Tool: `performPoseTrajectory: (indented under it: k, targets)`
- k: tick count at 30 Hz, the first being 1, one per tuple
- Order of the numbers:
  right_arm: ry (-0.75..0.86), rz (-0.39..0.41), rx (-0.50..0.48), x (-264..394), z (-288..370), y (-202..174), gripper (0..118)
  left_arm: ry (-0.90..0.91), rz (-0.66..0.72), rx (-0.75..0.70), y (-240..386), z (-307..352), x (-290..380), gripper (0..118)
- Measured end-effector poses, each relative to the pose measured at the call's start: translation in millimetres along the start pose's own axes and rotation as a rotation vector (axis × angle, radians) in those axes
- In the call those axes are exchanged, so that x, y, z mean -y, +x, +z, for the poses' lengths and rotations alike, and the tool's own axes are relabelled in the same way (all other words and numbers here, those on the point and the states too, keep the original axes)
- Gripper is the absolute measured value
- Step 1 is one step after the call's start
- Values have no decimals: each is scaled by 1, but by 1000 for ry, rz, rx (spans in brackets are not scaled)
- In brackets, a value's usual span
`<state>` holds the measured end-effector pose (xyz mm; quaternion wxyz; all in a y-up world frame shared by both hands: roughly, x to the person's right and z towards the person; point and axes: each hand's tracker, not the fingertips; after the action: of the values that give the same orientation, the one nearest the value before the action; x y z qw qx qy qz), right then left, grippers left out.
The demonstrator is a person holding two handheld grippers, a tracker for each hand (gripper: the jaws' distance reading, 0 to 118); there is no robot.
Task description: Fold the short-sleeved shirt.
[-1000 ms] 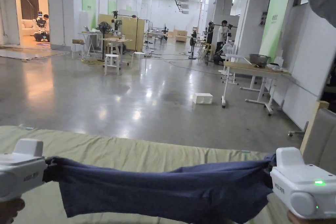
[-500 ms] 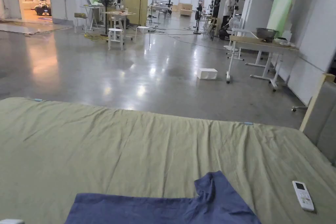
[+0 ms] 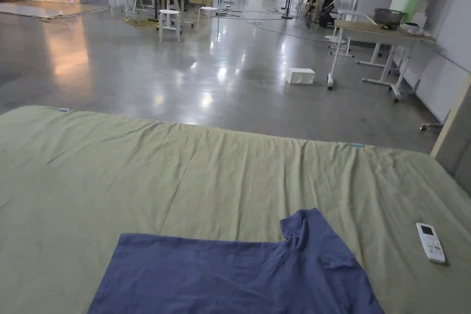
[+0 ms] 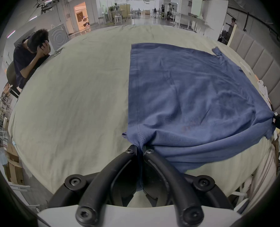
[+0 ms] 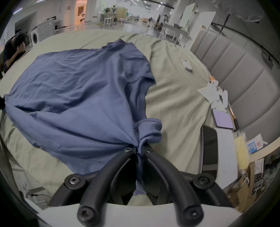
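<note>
Shirt [image 3: 239, 273] is lying spread on bed [image 3: 184, 177], near edge lifted. Left gripper [image 4: 140, 148] and right gripper [image 5: 138, 147] are each clamping a near corner. Remote [image 3: 430, 242] is lying beside it.

I count one blue shirt [image 4: 193, 96], two grippers, left [image 4: 140, 148] and right [image 5: 138, 147], one remote [image 3: 430, 242] beyond the right gripper, and one seated person [image 4: 29, 57]

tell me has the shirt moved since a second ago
Yes. The shirt went from hanging stretched above the green sheet to lying spread flat on it, beside the remote.
</note>
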<state>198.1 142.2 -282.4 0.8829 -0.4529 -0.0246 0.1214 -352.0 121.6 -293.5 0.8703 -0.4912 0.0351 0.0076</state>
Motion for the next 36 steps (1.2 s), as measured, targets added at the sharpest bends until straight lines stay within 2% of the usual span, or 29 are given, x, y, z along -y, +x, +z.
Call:
performPoseTrajectory:
  k: [1,2,3,4,5,6,7,9,16,19,20,22,23,24,25,26,28,30,36]
  targets:
    - [0,-7,4,-1,-1,-1,20,3,-1,-2,1,-2,0,7]
    - [1,-11,9,-2,0,-2,44,11,-7,-12,2,-2,-1,10]
    - [7,-13,12,-4,1,-3,61,23,-15,-19,2,-1,-2,17]
    - [24,-18,13,-7,4,-5,71,37,-28,-32,2,-2,-1,28]
    - [33,-19,17,-11,8,-6,74,53,-43,-49,3,0,-3,45]
    - [64,-18,24,-17,16,-8,76,84,-55,-65,4,4,-6,57]
    - [113,-17,21,-24,22,-10,78,121,-61,-67,5,9,-9,64]
    - [201,-23,26,-36,33,-13,84,208,-49,-44,14,26,-17,64]
    - [533,-94,18,-86,66,-38,84,532,10,14,47,80,-59,64]
    - [653,-120,25,-103,85,-54,82,646,18,5,65,98,-74,62]
    - [725,-126,39,-108,94,-58,78,691,20,4,72,104,-78,56]
    - [797,-119,41,-117,103,-66,56,751,29,-5,81,114,-85,35]
    - [831,-105,62,-123,108,-70,38,783,35,-14,85,117,-88,18]
    - [854,-109,65,-126,111,-72,26,796,43,-22,87,119,-90,16]
    - [873,-125,53,-128,111,-74,19,804,49,-22,89,121,-93,15]
    - [869,-126,50,-133,111,-77,15,815,53,-19,91,123,-95,5]
    - [879,-141,36,-139,112,-79,1,827,53,-29,93,123,-98,3]
    - [907,-165,24,-142,110,-79,0,820,45,-25,92,124,-100,0]
    - [911,-148,18,-155,104,-83,0,795,54,-28,83,115,-107,0]
